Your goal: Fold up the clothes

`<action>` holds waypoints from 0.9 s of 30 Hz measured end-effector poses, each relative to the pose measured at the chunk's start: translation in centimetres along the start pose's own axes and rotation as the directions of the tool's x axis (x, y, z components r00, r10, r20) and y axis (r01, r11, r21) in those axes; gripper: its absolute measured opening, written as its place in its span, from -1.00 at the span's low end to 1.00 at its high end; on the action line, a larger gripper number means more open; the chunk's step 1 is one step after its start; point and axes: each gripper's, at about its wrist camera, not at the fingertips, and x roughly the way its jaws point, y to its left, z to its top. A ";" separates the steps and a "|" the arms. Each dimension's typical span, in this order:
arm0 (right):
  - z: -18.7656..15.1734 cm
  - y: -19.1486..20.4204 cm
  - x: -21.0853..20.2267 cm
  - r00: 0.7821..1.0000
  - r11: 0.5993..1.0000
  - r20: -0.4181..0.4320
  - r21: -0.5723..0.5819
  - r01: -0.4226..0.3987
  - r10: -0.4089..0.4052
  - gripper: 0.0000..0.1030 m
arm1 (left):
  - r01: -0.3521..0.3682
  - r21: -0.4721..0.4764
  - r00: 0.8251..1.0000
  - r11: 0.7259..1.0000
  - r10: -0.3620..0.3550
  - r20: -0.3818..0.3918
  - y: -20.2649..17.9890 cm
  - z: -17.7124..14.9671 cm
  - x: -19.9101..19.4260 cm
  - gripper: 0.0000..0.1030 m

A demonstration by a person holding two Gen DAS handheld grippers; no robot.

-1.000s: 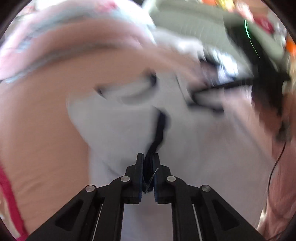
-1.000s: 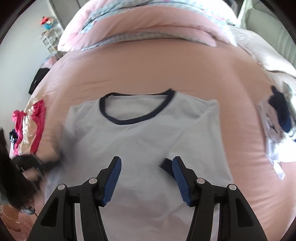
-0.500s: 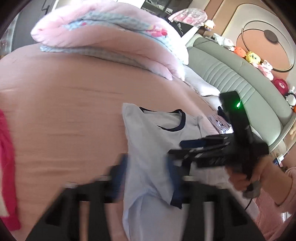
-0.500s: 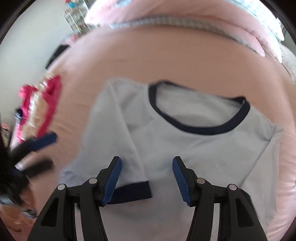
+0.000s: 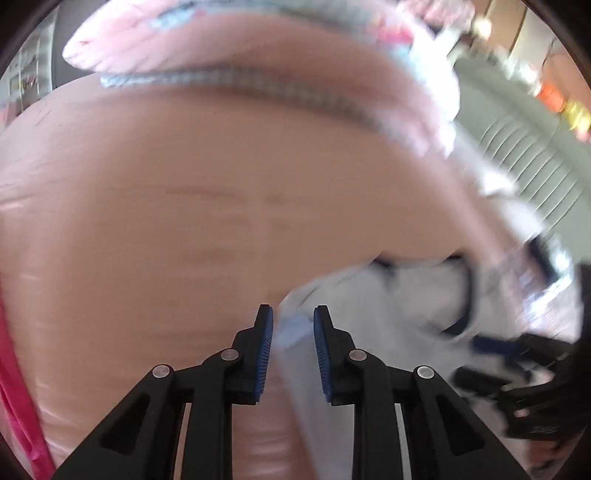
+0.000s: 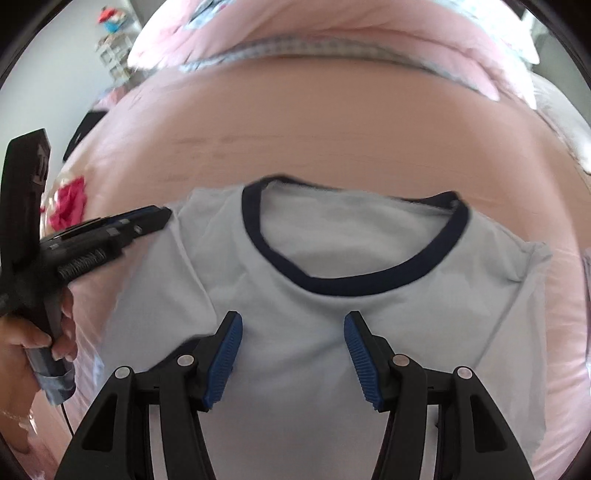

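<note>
A pale blue T-shirt with a navy collar lies spread flat on a pink bed, filling the centre and lower half of the right wrist view. Its neckline opens toward the top of the frame, and the sleeve on the left side of the picture is folded inward over the body.

The right gripper hangs over the chest of the shirt at the bottom centre, its blue-padded jaws well apart with nothing pressed between them — only flat cloth shows in the gap.

The left gripper enters from the left edge of that same view, held by a hand at lower left, and its tip sits just beside the shirt's shoulder edge. In the left wrist view, which is heavily blurred, the left gripper stands with its jaws narrowly parted; the shirt's edge runs up through the gap, and whether the pads touch it cannot be told through the blur. The collar of the shirt shows to the right of centre, and the dark body of the right gripper sits at the lower right edge.

A folded pink quilt lies across the top of the bed, and a red garment rests near the left edge — a red strip also shows at the lower left of the left wrist view.
</note>
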 end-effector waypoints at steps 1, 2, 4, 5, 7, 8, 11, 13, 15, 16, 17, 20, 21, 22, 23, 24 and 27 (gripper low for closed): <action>-0.1 0.2 -0.7 1.000 1.000 0.025 0.001 -0.007 0.007 0.11 | 0.011 0.026 1.000 1.000 -0.011 0.022 -0.5 -0.2 -0.9 -0.61; -0.4 0.6 -1.4 0.998 1.000 0.050 -0.019 -0.022 0.023 0.11 | -0.008 0.060 1.000 0.998 0.007 0.016 -1.0 -0.6 -1.6 -0.61; -1.1 2.0 -1.9 0.997 0.995 0.054 -0.086 -0.049 0.054 0.11 | -0.029 0.099 0.999 0.995 0.031 -0.019 -1.7 -2.2 -2.5 -0.61; -1.4 2.7 -1.8 0.997 0.991 0.042 -0.122 -0.062 0.067 0.11 | -0.021 0.102 0.999 0.995 0.025 -0.037 -1.5 -3.2 -3.3 -0.61; -2.0 3.9 -1.4 0.996 0.979 0.014 -0.185 -0.080 0.084 0.11 | 0.001 0.132 0.998 0.991 0.008 -0.064 -1.8 -5.5 -4.3 -0.61; -2.1 3.9 -0.6 0.998 0.978 -0.010 -0.198 -0.058 0.057 0.11 | 0.006 0.155 0.997 0.988 0.006 -0.080 -2.2 -6.7 -4.8 -0.61; -1.7 2.2 1.2 0.998 0.984 -0.017 -0.172 0.050 -0.053 0.12 | -0.114 0.290 0.977 0.950 0.161 -0.141 -2.9 -9.8 -4.1 -0.57; -1.2 0.6 0.7 0.998 0.991 0.001 -0.114 0.067 -0.067 0.12 | -0.096 0.245 0.988 0.965 0.123 -0.098 -2.8 -9.3 -5.0 -0.58; -1.0 0.0 -0.7 0.997 0.995 0.029 -0.076 0.070 -0.068 0.12 | -0.075 0.199 0.995 0.977 0.087 -0.053 -2.7 -8.8 -5.8 -0.58; -1.2 0.2 -1.5 0.998 0.995 0.045 -0.082 0.051 -0.047 0.12 | -0.063 0.177 0.997 0.982 0.070 -0.030 -2.7 -8.6 -6.3 -0.58; -1.3 0.6 -2.2 0.998 0.995 0.057 -0.093 0.024 -0.018 0.12 | -0.052 0.159 0.998 0.986 0.054 -0.009 -2.7 -8.4 -6.6 -0.58; -1.6 2.4 -3.6 0.994 0.991 0.095 -0.128 -0.033 0.045 0.12 | -0.082 0.223 0.995 0.971 0.093 -0.036 -4.4 -8.0 -4.7 -0.58; -1.5 3.0 -3.7 0.993 0.990 0.105 -0.137 -0.032 0.047 0.13 | -0.100 0.238 0.992 0.966 0.116 -0.056 -4.5 -8.1 -4.0 -0.58; -1.3 3.4 -3.6 0.994 0.990 0.104 -0.137 -0.019 0.034 0.15 | -0.076 0.246 0.992 0.966 0.098 -0.076 -4.9 -8.2 -3.7 -0.58; -1.0 3.6 -3.3 0.995 0.990 0.097 -0.138 -0.009 0.023 0.15 | -0.053 0.253 0.992 0.966 0.080 -0.096 -5.3 -8.2 -3.4 -0.58; -0.7 3.6 -2.8 0.997 0.990 0.078 -0.138 -0.006 0.017 0.15 | -0.028 0.262 0.992 0.965 0.060 -0.115 -5.8 -8.4 -3.2 -0.58; -0.3 3.4 -1.5 1.000 0.986 0.030 -0.167 0.002 0.003 0.16 | 0.073 0.342 0.992 0.937 -0.033 -0.122 -6.4 -9.4 -5.1 -0.58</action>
